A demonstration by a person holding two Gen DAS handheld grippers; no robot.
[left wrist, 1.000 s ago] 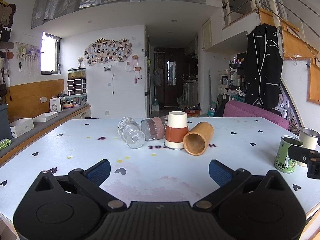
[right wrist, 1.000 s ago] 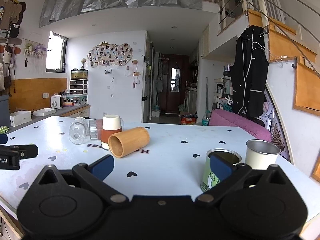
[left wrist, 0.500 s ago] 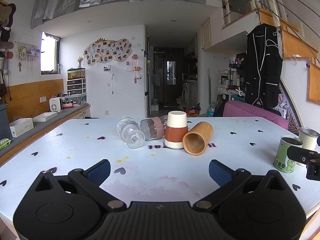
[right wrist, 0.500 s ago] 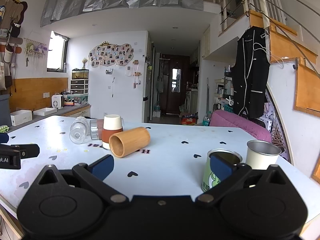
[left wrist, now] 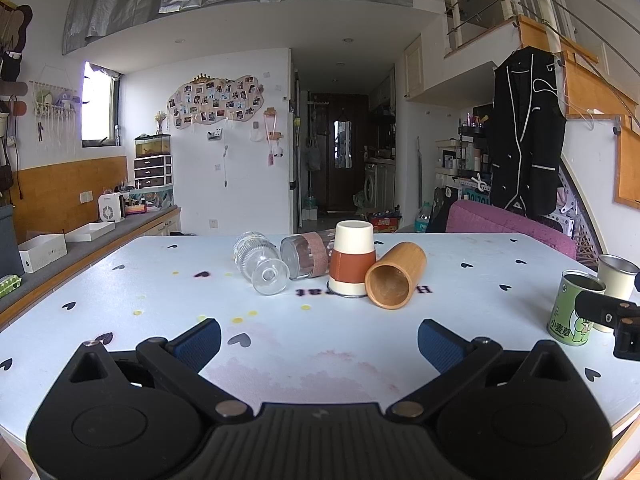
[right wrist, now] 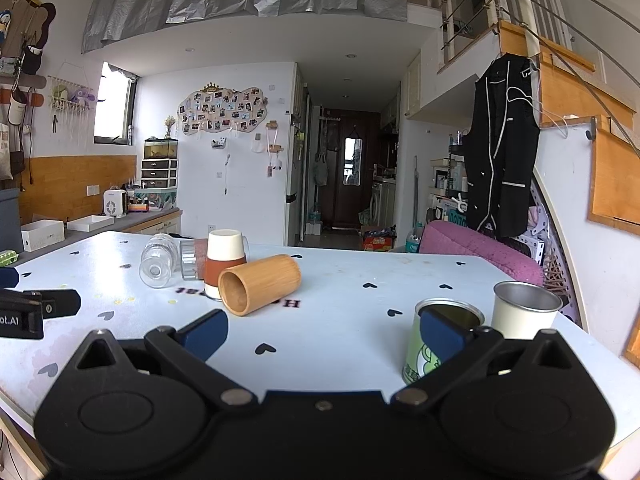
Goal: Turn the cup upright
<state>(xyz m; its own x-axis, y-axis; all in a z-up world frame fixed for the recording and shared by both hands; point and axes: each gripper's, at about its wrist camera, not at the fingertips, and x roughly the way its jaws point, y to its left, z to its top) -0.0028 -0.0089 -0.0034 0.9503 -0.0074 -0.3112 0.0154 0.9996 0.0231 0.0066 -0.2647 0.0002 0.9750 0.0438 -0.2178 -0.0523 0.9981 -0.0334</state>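
Several cups cluster mid-table. A bamboo cup lies on its side, mouth toward me. A white cup with a rust sleeve stands upside down. A ribbed clear glass and a glass with a pink band lie on their sides. My left gripper is open and empty, short of the cluster. My right gripper is open and empty, its right finger in front of a green can.
The green can and a white metal cup stand upright at the table's right edge. The white table carries heart prints. A counter with boxes runs along the left. A pink chair stands behind.
Both views have shifted only slightly; the cups have not moved and both grippers stay open.
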